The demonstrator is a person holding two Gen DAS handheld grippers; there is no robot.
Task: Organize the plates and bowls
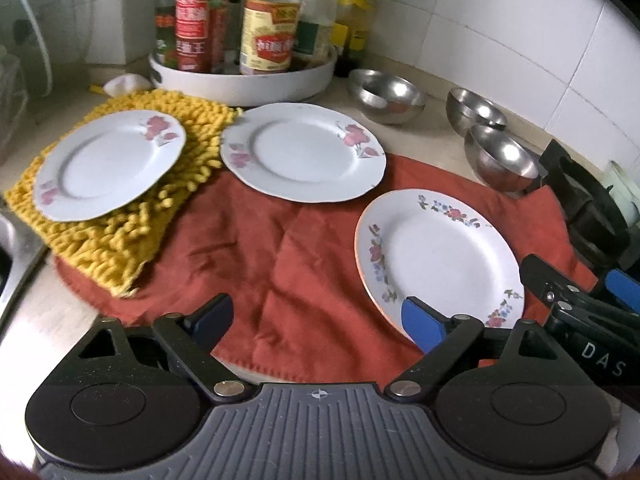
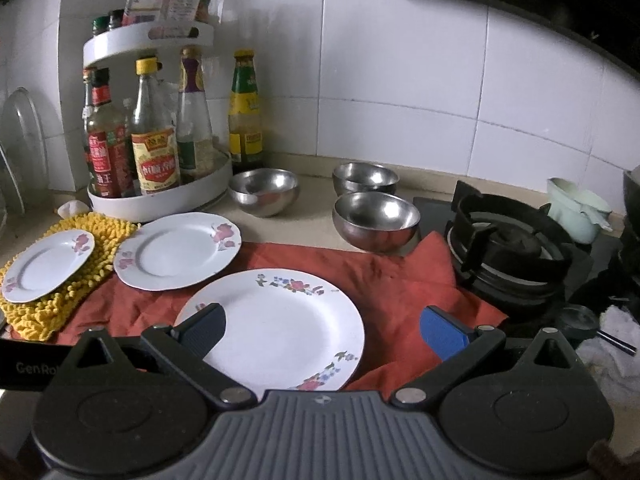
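Note:
Three white floral plates lie on the counter. The near plate (image 1: 436,256) (image 2: 280,328) lies on a red cloth (image 1: 260,248). The middle plate (image 1: 302,152) (image 2: 176,250) overlaps the cloth's far edge. The left plate (image 1: 108,164) (image 2: 46,264) rests on a yellow mat (image 1: 120,236). Three steel bowls (image 1: 386,96) (image 1: 476,112) (image 1: 502,158) stand upright behind them, also in the right wrist view (image 2: 264,192) (image 2: 365,178) (image 2: 376,220). My left gripper (image 1: 316,324) is open and empty above the cloth. My right gripper (image 2: 324,330) is open over the near plate.
A white turntable rack (image 2: 160,200) holds sauce bottles at the back left. A gas burner (image 2: 508,240) sits at the right, with a pale green cup (image 2: 576,208) behind it. A sink edge (image 1: 12,248) is at the far left. Tiled wall runs behind.

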